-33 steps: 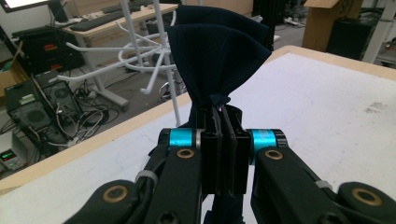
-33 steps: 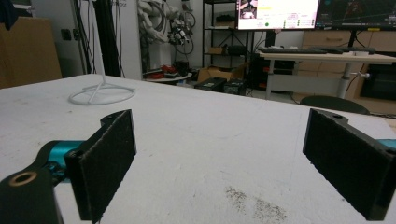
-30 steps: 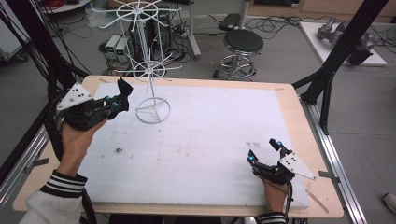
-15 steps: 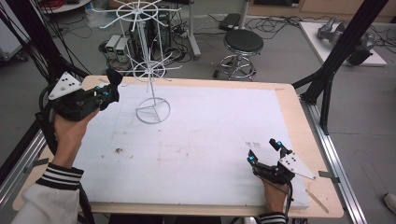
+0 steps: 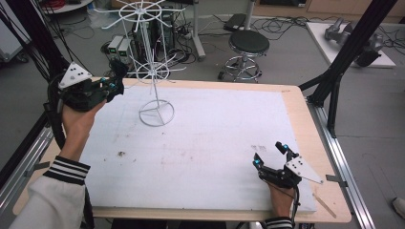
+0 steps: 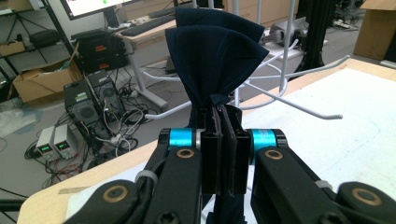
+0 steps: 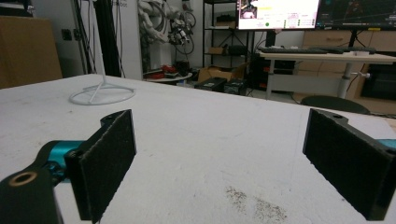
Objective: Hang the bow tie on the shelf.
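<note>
Background clutter around the tabletop [image 5: 296, 102]

Black round stool [image 5: 248, 44] sits on the floor at 12 o'clock, two small power supply boxes [image 5: 119, 46] at 11, dark crumbs [image 5: 121, 153] at 8.

Even indoor light, soft shadows (slightly grainy)

Left gripper [image 6: 223, 154] at lower centre, jaws closed on a dark blue cloth [image 6: 215, 56] fanning upward to top centre. White wire rack [image 6: 285, 100] arms behind, centre right. White table surface [image 6: 355, 121] at right; cluttered floor at left.
</note>
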Demonstrator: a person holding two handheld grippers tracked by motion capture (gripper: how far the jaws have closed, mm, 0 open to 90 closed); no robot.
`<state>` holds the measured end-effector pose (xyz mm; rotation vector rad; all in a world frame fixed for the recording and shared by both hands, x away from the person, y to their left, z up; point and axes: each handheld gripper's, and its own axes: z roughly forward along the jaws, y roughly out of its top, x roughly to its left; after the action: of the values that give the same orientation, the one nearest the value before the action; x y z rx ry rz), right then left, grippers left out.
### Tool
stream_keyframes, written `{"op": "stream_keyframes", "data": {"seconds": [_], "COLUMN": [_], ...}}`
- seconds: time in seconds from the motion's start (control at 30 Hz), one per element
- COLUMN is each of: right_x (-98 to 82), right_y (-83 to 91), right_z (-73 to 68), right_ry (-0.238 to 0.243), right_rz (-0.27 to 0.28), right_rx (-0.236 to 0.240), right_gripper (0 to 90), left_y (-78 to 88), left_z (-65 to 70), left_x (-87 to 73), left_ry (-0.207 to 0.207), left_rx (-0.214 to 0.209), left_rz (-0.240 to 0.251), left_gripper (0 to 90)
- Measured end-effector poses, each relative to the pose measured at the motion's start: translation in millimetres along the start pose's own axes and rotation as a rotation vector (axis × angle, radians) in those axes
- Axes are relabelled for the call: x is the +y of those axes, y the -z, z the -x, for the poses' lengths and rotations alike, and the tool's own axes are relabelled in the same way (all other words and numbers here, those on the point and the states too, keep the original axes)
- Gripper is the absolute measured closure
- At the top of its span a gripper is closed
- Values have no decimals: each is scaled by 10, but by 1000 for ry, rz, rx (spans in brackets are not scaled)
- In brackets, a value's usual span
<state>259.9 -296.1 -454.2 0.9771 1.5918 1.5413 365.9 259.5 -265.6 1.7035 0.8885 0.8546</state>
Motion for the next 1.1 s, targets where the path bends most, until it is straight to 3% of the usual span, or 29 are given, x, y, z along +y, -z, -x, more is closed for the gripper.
{"op": "stream_keyframes", "data": {"seconds": [0.67, 1.1], "right_x": [0, 0], "right_y": [-1, 0], "right_z": [-1, 0], "right_ry": [-1, 0], "right_rz": [1, 0], "right_rx": [0, 0], "right_gripper": [87, 86], "left_y": [-150, -253], "left_z": [-5, 78], "left_x": [74, 101], "left_ry": [8, -5], "left_rx": [-34, -44], "left_rz": [-20, -43], "left_gripper": [863, 862]}}
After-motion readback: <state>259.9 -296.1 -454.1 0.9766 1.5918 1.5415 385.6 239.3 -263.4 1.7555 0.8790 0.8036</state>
